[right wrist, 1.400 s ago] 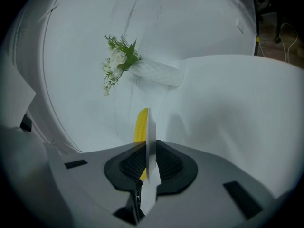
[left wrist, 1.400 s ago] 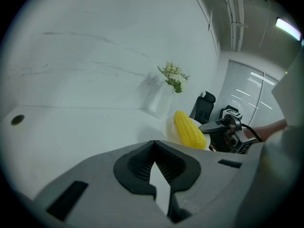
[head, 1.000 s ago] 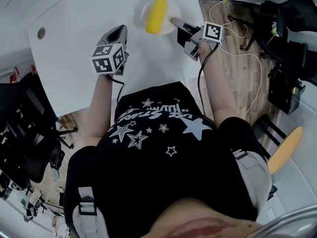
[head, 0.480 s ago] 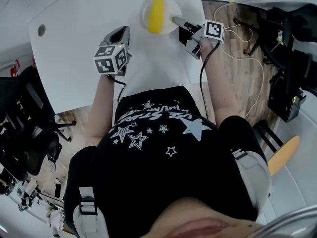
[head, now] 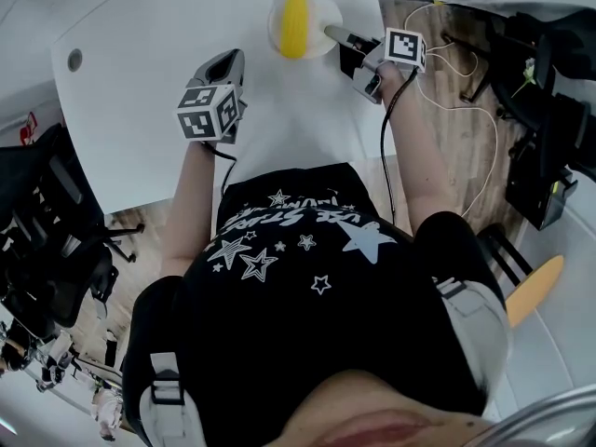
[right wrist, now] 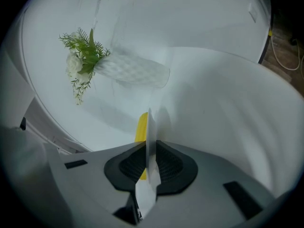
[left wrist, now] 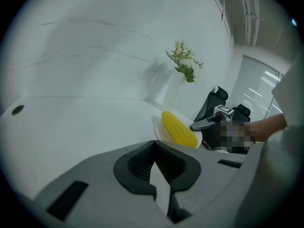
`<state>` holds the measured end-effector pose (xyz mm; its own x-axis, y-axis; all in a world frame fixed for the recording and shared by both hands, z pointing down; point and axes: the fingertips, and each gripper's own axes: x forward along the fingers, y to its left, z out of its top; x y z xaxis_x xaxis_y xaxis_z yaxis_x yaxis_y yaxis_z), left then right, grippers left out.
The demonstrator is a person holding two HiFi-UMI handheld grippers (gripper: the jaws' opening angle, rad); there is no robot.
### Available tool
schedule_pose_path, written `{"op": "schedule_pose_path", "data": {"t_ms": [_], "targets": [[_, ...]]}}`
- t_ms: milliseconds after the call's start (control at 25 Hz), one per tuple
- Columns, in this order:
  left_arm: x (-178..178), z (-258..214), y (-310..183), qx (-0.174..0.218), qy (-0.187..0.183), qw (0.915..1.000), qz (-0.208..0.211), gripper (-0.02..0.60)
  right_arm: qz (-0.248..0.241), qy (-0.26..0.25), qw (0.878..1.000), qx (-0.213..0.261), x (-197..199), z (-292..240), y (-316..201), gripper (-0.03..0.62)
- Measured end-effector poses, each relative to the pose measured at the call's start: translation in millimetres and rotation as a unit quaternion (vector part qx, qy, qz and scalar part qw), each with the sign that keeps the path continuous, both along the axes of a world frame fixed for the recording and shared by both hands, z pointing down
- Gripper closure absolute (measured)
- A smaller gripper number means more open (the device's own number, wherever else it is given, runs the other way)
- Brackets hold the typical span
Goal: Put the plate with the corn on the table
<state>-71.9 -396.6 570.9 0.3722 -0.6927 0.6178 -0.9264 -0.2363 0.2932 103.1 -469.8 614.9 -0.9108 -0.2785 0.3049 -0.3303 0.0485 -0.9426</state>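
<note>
A yellow corn cob (head: 294,23) lies on a small white plate (head: 318,7) near the far edge of the white table (head: 140,82). My right gripper (head: 335,36) is shut on the plate's right rim. In the right gripper view the plate (right wrist: 149,122) shows edge-on between the pads, with the corn (right wrist: 141,127) behind it. Whether the plate rests on the table I cannot tell. My left gripper (head: 227,59) hovers over the table's middle, shut and holding nothing. From the left gripper view the corn (left wrist: 179,128), the plate (left wrist: 160,133) and the right gripper (left wrist: 196,126) lie ahead to the right.
A white vase with green and white flowers (right wrist: 135,71) stands beyond the plate, also in the left gripper view (left wrist: 183,68). The table's right edge runs beside the right gripper. White cables (head: 447,63) lie on the wooden floor at right; black chairs (head: 47,250) stand at left.
The right gripper has carried the plate with the corn farther away from the person, toward the table's far edge. The left gripper has barely moved.
</note>
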Motion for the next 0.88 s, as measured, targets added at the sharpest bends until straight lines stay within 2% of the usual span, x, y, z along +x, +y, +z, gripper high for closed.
{"op": "schedule_pose_path", "data": {"t_ms": [120,400,600,760,880], "targets": [[0.6,0.7,0.1,-0.001,0.001,1.0,0.0,0.575,-0.004,0.016,1.0,-0.007,-3.3,1.3,0.2,0.554],[0.4,1.8,2.2,-0.003,0.006,1.0,0.0,0.575,0.025,0.055,0.998,-0.031,-10.2,8.0,-3.2,0.566],[-8.8,-0.6,7.9,-0.002,0.008,1.0,0.001,0.575,0.03,0.129,0.991,-0.013,-16.5,10.8,-5.6,0.569],[-13.8,-2.3,11.4,-0.001,0.009,1.0,0.001,0.575,0.031,0.169,0.985,0.0,-22.0,7.7,-6.3,0.569],[-13.6,-2.5,12.4,0.0,0.011,0.9999,0.003,0.575,0.017,0.213,0.977,0.01,-23.8,12.2,-3.0,0.526]]}}
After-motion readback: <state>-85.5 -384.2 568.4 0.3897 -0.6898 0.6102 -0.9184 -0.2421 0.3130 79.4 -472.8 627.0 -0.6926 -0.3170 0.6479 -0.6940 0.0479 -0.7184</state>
